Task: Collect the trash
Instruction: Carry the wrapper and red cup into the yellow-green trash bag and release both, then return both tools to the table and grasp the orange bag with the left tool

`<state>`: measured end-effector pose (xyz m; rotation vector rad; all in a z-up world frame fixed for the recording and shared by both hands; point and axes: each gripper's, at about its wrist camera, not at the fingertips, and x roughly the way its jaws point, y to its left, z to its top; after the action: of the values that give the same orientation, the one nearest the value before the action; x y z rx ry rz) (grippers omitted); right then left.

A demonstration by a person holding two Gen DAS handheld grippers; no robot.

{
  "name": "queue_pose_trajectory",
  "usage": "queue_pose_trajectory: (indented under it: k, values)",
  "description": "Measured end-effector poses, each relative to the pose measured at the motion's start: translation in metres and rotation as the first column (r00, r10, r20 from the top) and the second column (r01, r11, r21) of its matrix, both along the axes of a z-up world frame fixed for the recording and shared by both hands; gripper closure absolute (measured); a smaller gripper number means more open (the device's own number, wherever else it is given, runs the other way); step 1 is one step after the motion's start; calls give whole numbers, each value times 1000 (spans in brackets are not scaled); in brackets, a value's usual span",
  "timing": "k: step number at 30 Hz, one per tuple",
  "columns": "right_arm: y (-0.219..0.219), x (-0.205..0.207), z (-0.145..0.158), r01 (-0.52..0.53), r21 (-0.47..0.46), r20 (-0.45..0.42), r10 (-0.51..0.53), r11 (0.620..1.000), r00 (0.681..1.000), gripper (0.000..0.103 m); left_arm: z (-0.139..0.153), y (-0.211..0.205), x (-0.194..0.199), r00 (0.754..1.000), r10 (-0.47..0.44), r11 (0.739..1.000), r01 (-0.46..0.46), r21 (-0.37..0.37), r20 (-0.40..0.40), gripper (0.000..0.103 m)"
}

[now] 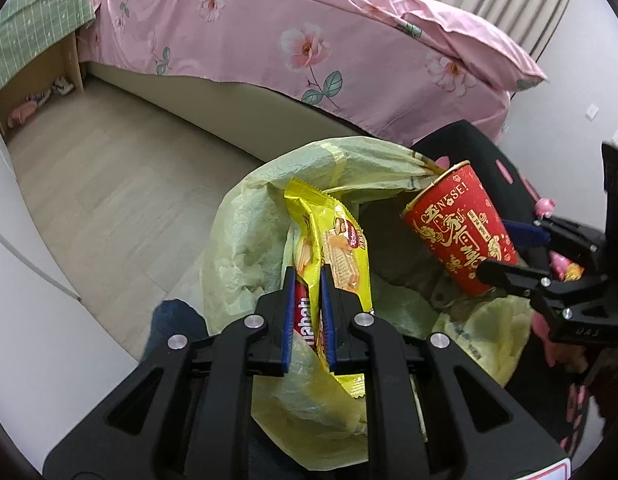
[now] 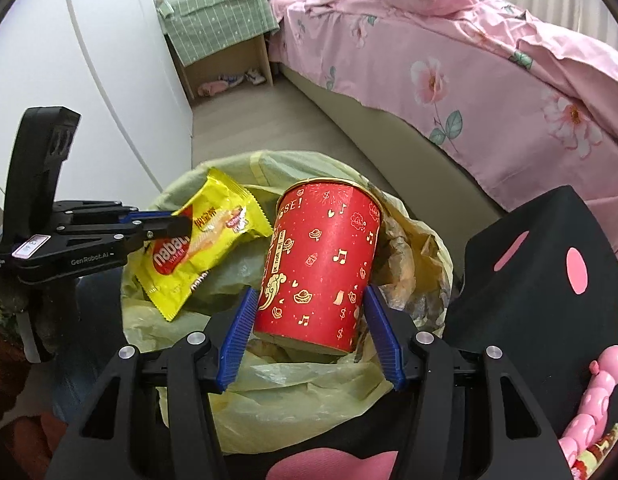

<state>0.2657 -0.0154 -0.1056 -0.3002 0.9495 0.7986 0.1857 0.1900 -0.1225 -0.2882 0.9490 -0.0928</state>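
Bedroom floor held a lined bin (image 2: pixel 349 384); left tongs (image 1: pixel 308 280) pinched a wafer wrapper (image 1: pixel 333 248), right tongs (image 2: pixel 309 312) clamped a red cup (image 2: pixel 321 264), which might tip out past the rim.

Both wrist views look down close over the yellow-lined trash bag (image 1: pixel 245 240) (image 2: pixel 309 392), facing the pink bed (image 1: pixel 309 40) (image 2: pixel 489 60) in the upper frame; each catches the other's gripper at its edge

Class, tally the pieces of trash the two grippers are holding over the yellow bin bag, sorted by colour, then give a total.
Yellow: 1, the wafer wrapper clamped in the left gripper.
Red: 1, the paper cup between the fingers of the right gripper.
Total: 2, both above the bin bag.
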Motion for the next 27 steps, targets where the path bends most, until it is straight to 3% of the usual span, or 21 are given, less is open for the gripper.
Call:
queue_pose_trajectory:
  k: [5,10,12,20,24,27]
  values:
    - [0,-5,2,5,3,36,-5,1000,999,50,3,-2,-2,1000,-11,1000,11,-15,5,92]
    - [-4,-8,4,-6,23,-3,6,1000,1000,49,17,1,-5,999,-18,990,23,-138,40,62]
    - [-7,-14,8,17,-5,31,-17,1000,999,48,27,1,-6,999,-4,989,12,-150,53,61]
    - [-63,-40,42,118,76,130,-127,990,983,48,84,-19,-26,979,60,998,-60,-6,197,61]
    - [-113,-61,68,178,142,210,-205,974,956,48,102,-52,-31,965,37,994,-61,85,258,61]
    - [-156,-77,83,238,200,228,-281,950,932,47,110,-88,-31,955,-14,995,-15,97,297,61]
